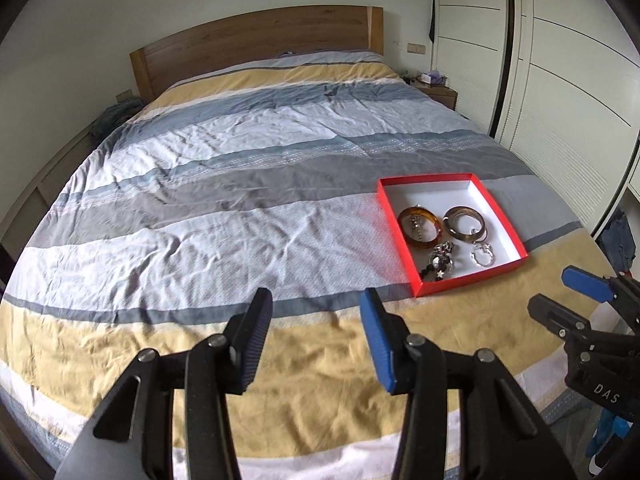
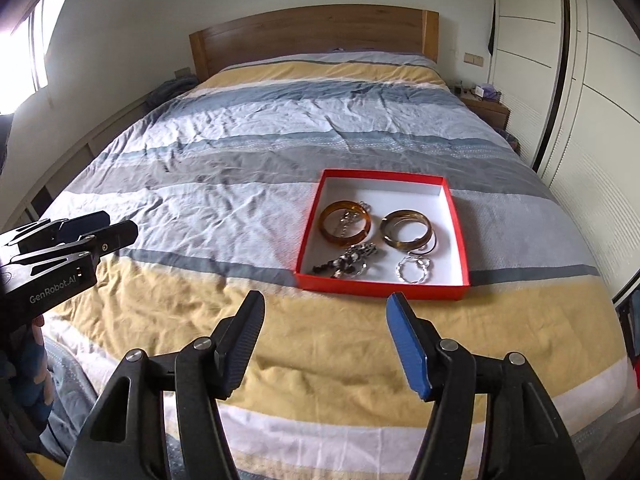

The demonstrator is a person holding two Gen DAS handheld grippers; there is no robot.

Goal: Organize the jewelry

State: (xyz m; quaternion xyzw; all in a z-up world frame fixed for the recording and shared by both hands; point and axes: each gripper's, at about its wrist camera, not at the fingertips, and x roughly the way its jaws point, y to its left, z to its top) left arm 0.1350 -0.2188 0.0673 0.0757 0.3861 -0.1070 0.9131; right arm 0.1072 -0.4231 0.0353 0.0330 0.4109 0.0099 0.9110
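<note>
A bed (image 2: 248, 168) under a striped duvet carries a shallow red box (image 2: 454, 216) toward its right edge, near the foot. Inside lie an amber bangle (image 2: 326, 232) at the left, a brown-grey bangle (image 2: 386, 236) just beside it, a dark beaded piece (image 2: 352, 262) and a small silver ring-shaped piece (image 2: 412, 272) along the near wall. The left gripper (image 1: 316, 340) and right gripper (image 2: 326, 344) hover above the yellow stripe — both spread wide, nothing between their pads.

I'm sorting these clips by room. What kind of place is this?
A bedroom, most likely: a made bed with a striped duvet, a wooden headboard, and a bedside table beside tall wardrobe doors.
</note>
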